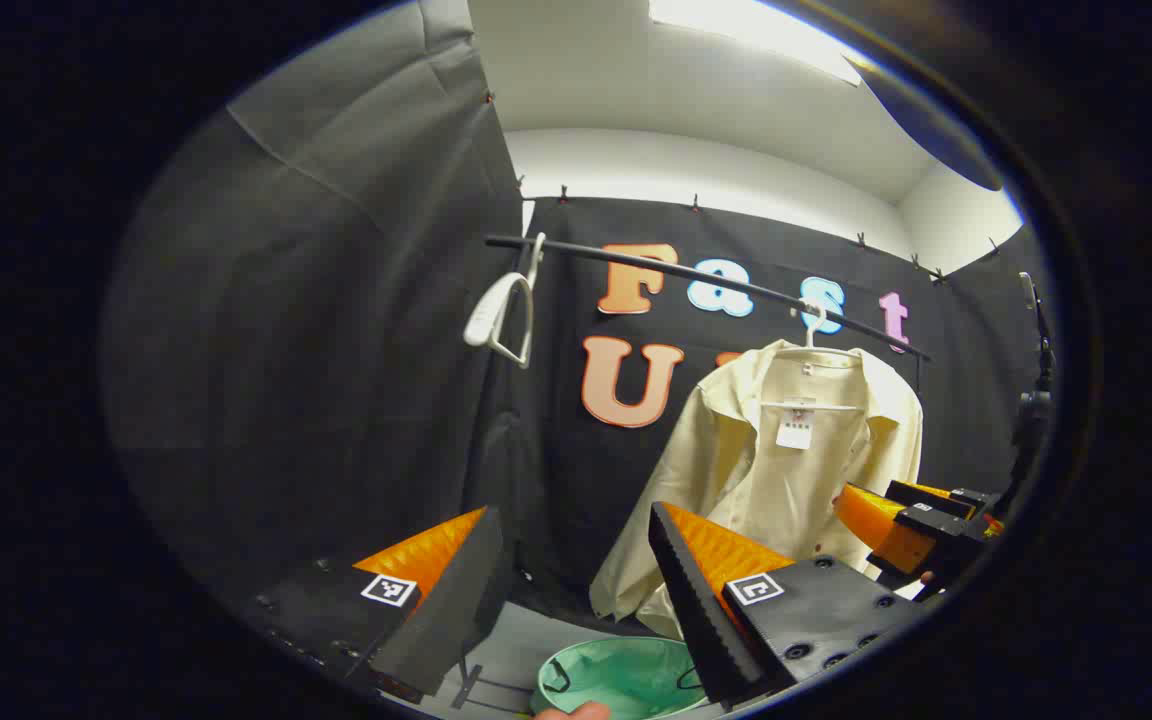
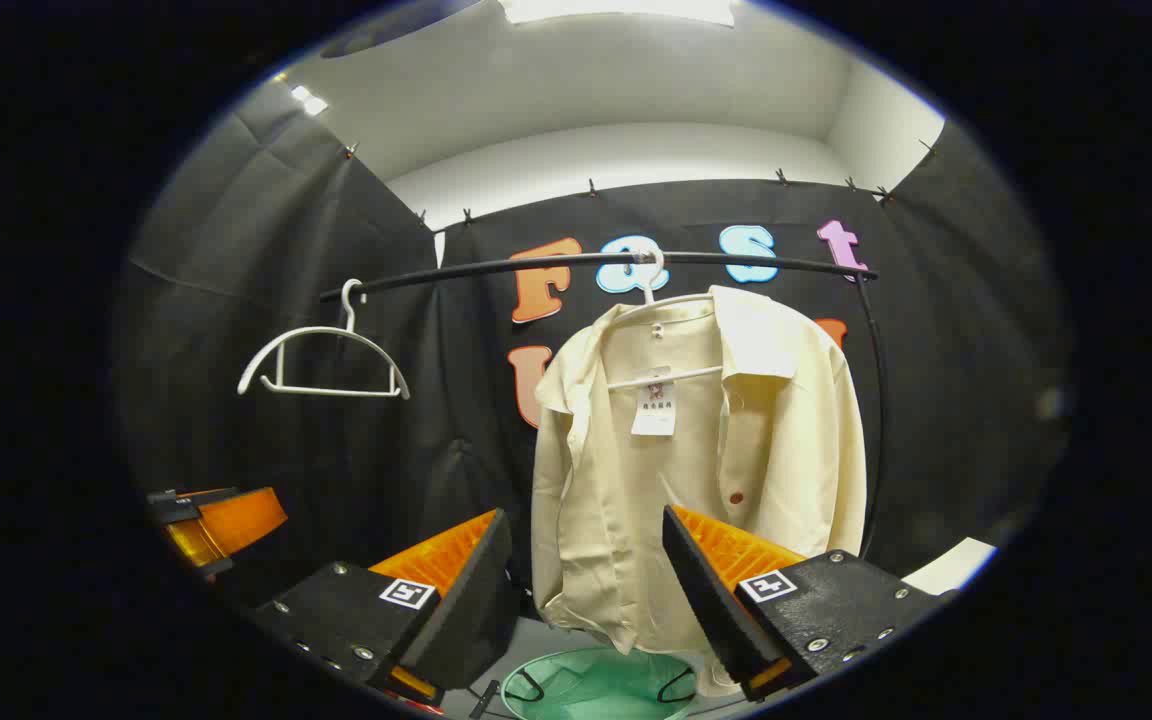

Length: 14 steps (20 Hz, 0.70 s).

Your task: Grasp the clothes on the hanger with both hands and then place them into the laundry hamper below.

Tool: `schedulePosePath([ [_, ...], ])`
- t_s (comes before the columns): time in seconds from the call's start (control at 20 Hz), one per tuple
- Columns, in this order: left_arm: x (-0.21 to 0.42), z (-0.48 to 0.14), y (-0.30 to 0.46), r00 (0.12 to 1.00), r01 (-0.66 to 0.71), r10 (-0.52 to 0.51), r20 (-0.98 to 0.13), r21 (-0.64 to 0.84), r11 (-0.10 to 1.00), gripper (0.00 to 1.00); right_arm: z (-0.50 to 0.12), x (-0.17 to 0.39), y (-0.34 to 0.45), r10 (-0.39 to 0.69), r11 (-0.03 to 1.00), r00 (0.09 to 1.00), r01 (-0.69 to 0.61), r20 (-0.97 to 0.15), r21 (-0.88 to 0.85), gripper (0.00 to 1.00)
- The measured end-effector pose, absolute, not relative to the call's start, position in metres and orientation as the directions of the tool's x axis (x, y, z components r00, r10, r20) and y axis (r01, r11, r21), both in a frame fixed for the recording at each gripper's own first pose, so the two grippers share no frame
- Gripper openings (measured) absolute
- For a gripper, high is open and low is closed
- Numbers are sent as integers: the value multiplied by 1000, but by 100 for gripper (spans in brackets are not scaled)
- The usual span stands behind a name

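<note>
Simply cream shirt (image 2: pixel 696 460), unbuttoned, tagged

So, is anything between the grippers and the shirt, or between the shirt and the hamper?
Nothing visible. Both grippers, left and right, are open with the shirt ahead of them. The hamper sits open directly under its hem.

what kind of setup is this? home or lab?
Looks like a staged recording booth, not a home: black cloth walls, a bare clothes rail holding one cream shirt and an empty hanger, with a green hamper below.
</note>
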<state>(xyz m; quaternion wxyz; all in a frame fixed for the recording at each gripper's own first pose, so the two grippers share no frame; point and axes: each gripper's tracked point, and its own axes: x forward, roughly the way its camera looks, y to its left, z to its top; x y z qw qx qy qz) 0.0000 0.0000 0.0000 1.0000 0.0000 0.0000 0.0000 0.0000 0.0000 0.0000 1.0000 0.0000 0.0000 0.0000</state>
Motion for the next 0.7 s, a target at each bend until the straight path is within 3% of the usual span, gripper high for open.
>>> schedulePosePath([
  [0.05, 15, -2, -3, 999, 39, -39, 5, 9, 999, 100, -4, 2, -5, -43, 999, 999, 43, -2, -14, 95],
  [0.15, 48, -1, -15, 988, 153, -153, 29, 9, 988, 94, -7, 7, -16, -169, 984, 986, 170, 6, -48, 94],
  [0.2, 63, -6, -22, 976, 218, -219, 14, 8, 976, 97, -10, 7, -23, -246, 968, 969, 245, -15, -59, 94],
  [0.3, 85, -12, -31, 943, 333, -333, -4, 19, 943, 100, -3, 3, -9, -310, 949, 951, 310, 4, -50, 95],
  [0.4, 105, -14, -38, 909, 417, -417, 5, 5, 909, 97, 1, -2, -3, -384, 919, 923, 385, 24, -88, 94],
  [0.5, 118, -18, -46, 873, 487, -487, -6, -20, 873, 96, 1, -11, -5, -462, 878, 886, 462, 30, -126, 94],
  [0.7, 127, -21, -48, 838, 544, -545, -24, -36, 838, 96, 2, -26, 11, -503, 854, 863, 505, 48, -126, 95],
])
